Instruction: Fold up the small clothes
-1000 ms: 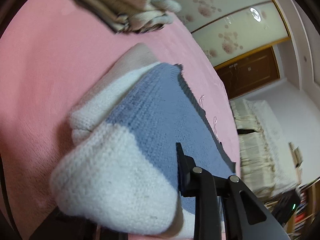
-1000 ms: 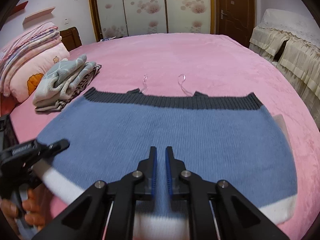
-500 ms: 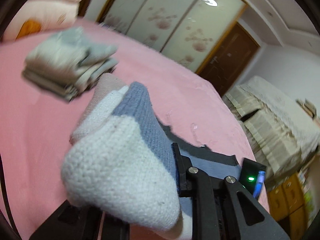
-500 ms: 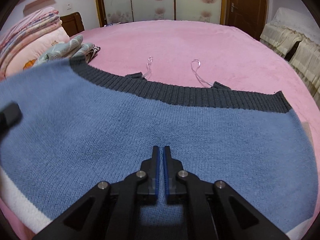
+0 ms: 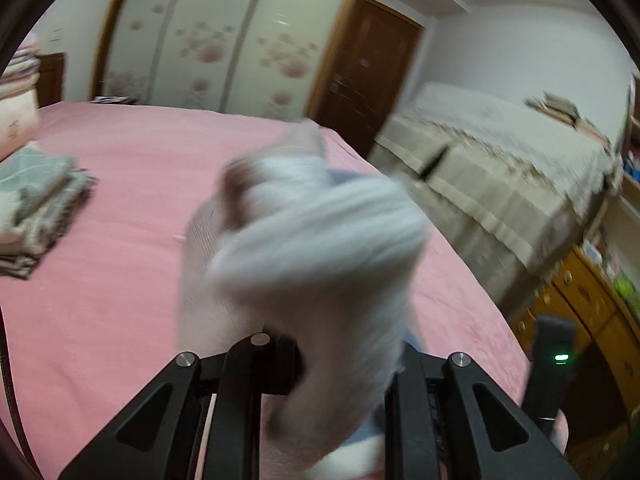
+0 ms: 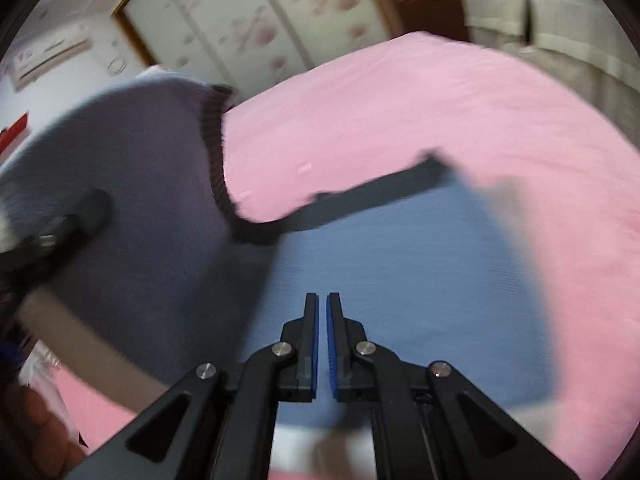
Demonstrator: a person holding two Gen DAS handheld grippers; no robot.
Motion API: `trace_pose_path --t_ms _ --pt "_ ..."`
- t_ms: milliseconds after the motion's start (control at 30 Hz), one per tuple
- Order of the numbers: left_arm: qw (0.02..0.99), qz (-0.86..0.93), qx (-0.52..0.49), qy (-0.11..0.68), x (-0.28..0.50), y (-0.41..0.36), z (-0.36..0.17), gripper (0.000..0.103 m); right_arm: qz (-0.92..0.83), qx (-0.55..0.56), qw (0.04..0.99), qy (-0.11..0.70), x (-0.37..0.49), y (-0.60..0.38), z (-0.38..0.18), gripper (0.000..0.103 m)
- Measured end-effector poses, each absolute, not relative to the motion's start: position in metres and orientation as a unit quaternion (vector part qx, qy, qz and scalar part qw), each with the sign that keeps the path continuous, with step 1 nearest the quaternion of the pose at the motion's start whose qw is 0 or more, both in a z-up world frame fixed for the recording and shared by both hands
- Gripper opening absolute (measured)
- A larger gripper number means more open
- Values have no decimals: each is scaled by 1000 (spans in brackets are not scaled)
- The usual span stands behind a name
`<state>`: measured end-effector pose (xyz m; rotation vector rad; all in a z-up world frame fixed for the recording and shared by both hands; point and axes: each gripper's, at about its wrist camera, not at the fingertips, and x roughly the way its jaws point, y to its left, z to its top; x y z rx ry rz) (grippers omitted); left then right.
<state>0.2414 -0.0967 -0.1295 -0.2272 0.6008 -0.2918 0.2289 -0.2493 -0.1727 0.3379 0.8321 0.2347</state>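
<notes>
A small blue knit garment [image 6: 384, 280] with a dark ribbed edge and a white hem lies on the pink bed [image 6: 400, 112]. My left gripper [image 5: 332, 364] is shut on its white hem [image 5: 316, 264] and holds that corner up in the air; the fingertips are hidden by the bunched, blurred fabric. In the right wrist view the lifted left half [image 6: 132, 184] arches over the flat part, with the left gripper [image 6: 60, 232] at its edge. My right gripper [image 6: 322, 344] is shut with nothing between the pads, over the flat blue fabric.
A stack of folded clothes [image 5: 36, 200] lies at the left of the bed, with pillows [image 5: 16, 112] behind it. A cream-covered sofa [image 5: 500, 176] and a wooden cabinet [image 5: 580, 320] stand beyond the bed's right edge. Wardrobe doors [image 5: 224, 48] line the far wall.
My left gripper has lifted the garment's left corner and swung it up and to the right over the rest. My right gripper closed and stayed over the flat middle, turning left.
</notes>
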Motion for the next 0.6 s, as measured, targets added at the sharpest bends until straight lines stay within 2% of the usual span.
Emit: trace_pose_path --t_ms 200,267,300,433,500,600 --pt "908 -172 10 383 237 -197 -197 19 53 149 891 426 185 -314 -189 4" --pt "909 -164 44 380 229 -210 -206 23 42 153 889 429 176 -327 -190 4" --pt "911 -164 53 375 225 -212 -207 30 38 155 888 431 173 -334 -190 4" --pt "901 -190 29 388 219 -203 -197 45 41 173 883 435 171 -347 -190 4" --pt "892 -209 6 400 216 -194 -191 65 46 178 882 434 170 -353 -187 4" --pt "877 -246 -45 411 199 -174 -177 72 58 189 880 432 175 -352 -179 4"
